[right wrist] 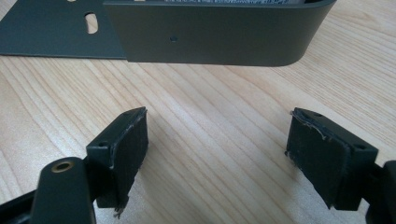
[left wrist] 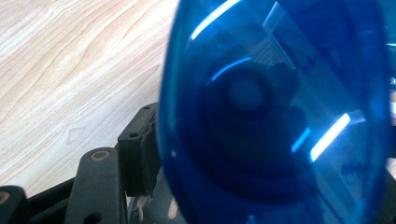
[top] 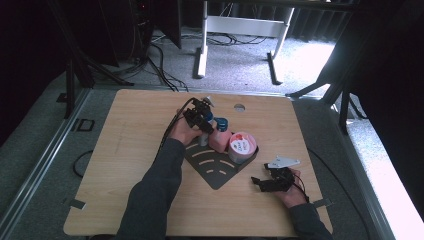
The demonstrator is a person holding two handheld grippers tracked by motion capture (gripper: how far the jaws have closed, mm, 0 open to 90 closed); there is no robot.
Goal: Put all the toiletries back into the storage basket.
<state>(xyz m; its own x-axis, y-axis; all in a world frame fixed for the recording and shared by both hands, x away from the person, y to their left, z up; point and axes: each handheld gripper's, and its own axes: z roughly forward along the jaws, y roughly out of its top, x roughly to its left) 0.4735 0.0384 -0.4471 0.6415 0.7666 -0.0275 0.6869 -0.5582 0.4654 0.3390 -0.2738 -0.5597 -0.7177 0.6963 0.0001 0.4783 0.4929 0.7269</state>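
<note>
**Left gripper at blue bottle in rack, right gripper idle**

Blue bottle (top: 220, 123) stood upright at the far corner of the dark metal rack (top: 212, 167), just behind a pink block (top: 219, 140) and near a round pink tub (top: 241, 146). Long axis looked vertical, cap end up, though it was small in the high view. Left gripper (top: 204, 121) was right at the bottle. In the left gripper view the blue plastic (left wrist: 280, 116) sat very close to the lens, with one black pad (left wrist: 140, 156) just beside its wall and a sliver of gap between them, apparently not pressing. The other pad was hidden. Jaws read as spread wide with the bottle between them, so loose rather than clamped.

Right gripper (top: 270, 181) rested on the wooden table (top: 140, 125), near the rack's near right edge. Its pads (right wrist: 126, 149) stood well apart with nothing between, pointing at the rack's side wall (right wrist: 219, 37).

Handling guess: translucent glossy plastic, probably light, stiff enough but slick, and the curved wall could slide out of flat pads. Best hold is likely across the straight middle of the body, pads square to the sides, not on the cap. It would tip easily if nudged against the pink block.
</note>
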